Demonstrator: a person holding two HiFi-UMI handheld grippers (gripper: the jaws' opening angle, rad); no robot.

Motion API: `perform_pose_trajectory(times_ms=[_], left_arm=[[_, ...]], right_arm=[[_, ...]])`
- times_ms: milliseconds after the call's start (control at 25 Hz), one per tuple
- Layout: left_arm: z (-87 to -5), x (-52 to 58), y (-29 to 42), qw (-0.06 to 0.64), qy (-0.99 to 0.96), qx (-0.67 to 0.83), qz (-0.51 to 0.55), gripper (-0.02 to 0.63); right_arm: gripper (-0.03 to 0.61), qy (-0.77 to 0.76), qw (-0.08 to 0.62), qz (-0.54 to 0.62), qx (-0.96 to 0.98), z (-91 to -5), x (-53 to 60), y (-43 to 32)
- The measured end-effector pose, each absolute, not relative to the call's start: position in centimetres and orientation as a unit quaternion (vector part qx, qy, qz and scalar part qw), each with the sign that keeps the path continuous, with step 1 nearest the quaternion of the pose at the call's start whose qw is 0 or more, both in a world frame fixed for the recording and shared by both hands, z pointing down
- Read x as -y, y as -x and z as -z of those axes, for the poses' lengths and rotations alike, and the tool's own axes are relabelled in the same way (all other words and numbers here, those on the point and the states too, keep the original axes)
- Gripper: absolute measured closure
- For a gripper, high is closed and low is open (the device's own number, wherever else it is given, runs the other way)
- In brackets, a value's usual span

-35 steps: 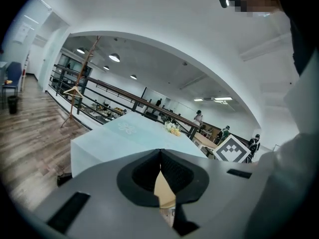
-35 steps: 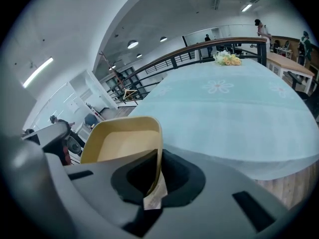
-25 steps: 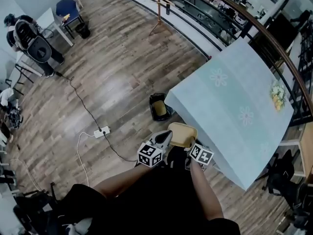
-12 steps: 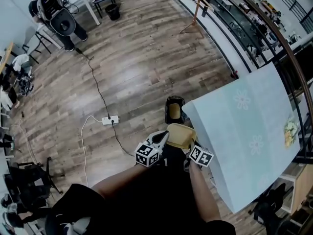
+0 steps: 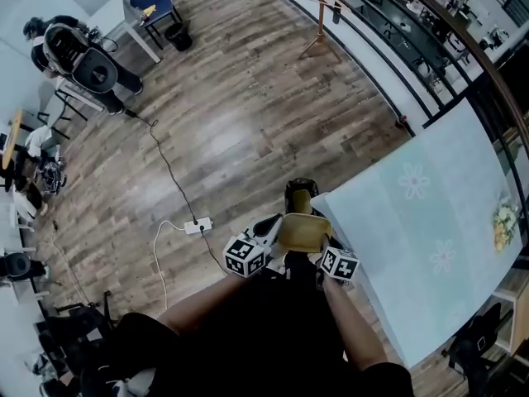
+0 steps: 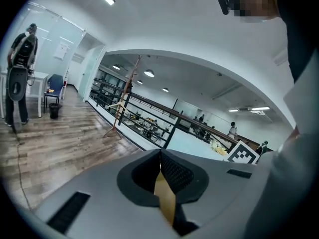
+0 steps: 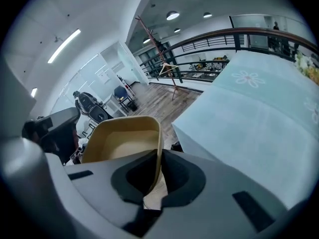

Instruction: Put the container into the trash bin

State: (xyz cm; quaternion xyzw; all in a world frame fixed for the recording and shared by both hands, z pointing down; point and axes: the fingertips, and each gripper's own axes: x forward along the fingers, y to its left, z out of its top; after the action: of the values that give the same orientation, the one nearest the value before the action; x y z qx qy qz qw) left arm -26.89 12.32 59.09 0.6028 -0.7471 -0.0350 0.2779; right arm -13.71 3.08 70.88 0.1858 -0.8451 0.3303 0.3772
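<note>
The left claw and right claw are each pinching a rim of the container, carrying it above the floor. The trash bin is sitting at 12 o'clock. The likely next move is advancing over it, then releasing.

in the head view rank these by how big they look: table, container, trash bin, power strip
1. table, by far the largest.
2. container.
3. trash bin; it is farther from the camera and partly hidden behind the container, so places 2 and 3 are unsure.
4. power strip, the smallest.
</note>
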Motion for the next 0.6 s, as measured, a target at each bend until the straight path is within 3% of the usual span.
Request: perform_pose_trajectory(times_ms=[240, 600], left_arm=[[-59.7, -12.3, 31.3, 0.306, -0.572, 0.759, 0.048, 0.598], [-61.8, -5.8, 34.5, 0.322, -0.682, 0.657, 0.007, 0.600]], right_arm=[[0.538, -0.181, 0.364, -0.321, 0.855, -70.4, -2.0, 17.7], [0.538, -0.274, 0.348, -0.341, 0.829, -70.9, -0.7, 19.7]])
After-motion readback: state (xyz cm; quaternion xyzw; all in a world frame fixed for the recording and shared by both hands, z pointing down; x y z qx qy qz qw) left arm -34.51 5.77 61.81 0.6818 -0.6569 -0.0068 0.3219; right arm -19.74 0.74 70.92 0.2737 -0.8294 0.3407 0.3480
